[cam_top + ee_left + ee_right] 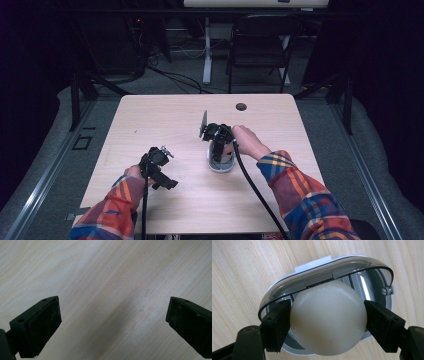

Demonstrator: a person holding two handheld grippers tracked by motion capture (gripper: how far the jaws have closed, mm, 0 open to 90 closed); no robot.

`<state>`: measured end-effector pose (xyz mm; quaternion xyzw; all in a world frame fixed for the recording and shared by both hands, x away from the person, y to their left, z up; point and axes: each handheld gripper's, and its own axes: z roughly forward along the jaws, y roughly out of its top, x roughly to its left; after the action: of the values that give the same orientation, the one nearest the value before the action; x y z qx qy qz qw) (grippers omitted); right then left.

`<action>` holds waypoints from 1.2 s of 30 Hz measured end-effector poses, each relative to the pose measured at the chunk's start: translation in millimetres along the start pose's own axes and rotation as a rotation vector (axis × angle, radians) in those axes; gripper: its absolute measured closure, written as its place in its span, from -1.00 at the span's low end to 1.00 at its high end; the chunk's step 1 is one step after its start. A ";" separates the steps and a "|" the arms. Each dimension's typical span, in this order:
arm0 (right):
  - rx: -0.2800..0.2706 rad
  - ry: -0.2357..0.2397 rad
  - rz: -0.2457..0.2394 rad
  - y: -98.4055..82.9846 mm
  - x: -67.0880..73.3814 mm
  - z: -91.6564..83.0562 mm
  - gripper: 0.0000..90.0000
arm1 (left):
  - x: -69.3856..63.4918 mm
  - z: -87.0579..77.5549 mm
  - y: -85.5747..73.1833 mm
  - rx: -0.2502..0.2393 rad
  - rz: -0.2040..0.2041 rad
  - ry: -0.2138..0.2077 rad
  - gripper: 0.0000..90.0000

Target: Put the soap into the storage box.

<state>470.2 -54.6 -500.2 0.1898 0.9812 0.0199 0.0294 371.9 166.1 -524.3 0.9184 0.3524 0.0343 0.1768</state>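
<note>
**Right gripper view: a pale egg clamped over an open slicer**

Right gripper view brings close what the high view leaves tiny. A smooth, pale, peeled egg (328, 320) sits at the centre of the frame, with the right gripper (327, 321) pressing one black pad against each of its sides, so the egg is held. Behind and below it lies a white and grey egg slicer (372, 285) with its hinged frame raised in an arc across the upper half of the frame. Whether the egg rests on the slicer's bed cannot be told.

High view shows the layout. The slicer (221, 165) lies near the middle of the wooden table (150, 120), under the right gripper (218, 145). The left gripper (167, 184) rests at lower left, well apart from it.

Left gripper view shows its two jaws spread wide at the lower corners, with bare wood grain between them.
</note>
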 end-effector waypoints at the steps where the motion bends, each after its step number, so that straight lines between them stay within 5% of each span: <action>1: -0.012 0.003 0.007 -1.0 0.1 -0.6 -0.48 | 0.0 0.0 0.0 0.000 0.000 0.000 -1.00; 20: -0.126 -0.047 0.026 -32.6 4.2 -41.0 -0.83 | -0.6 0.8 0.3 0.003 -0.002 0.001 -1.00; 36: -0.130 -0.093 0.074 -82.3 5.2 -57.0 -0.98 | -0.8 1.0 0.5 0.003 0.001 0.002 -1.00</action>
<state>431.1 -130.5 -447.8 0.2242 0.9677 0.0758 0.0867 371.8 164.8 -525.0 0.9187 0.3523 0.0347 0.1753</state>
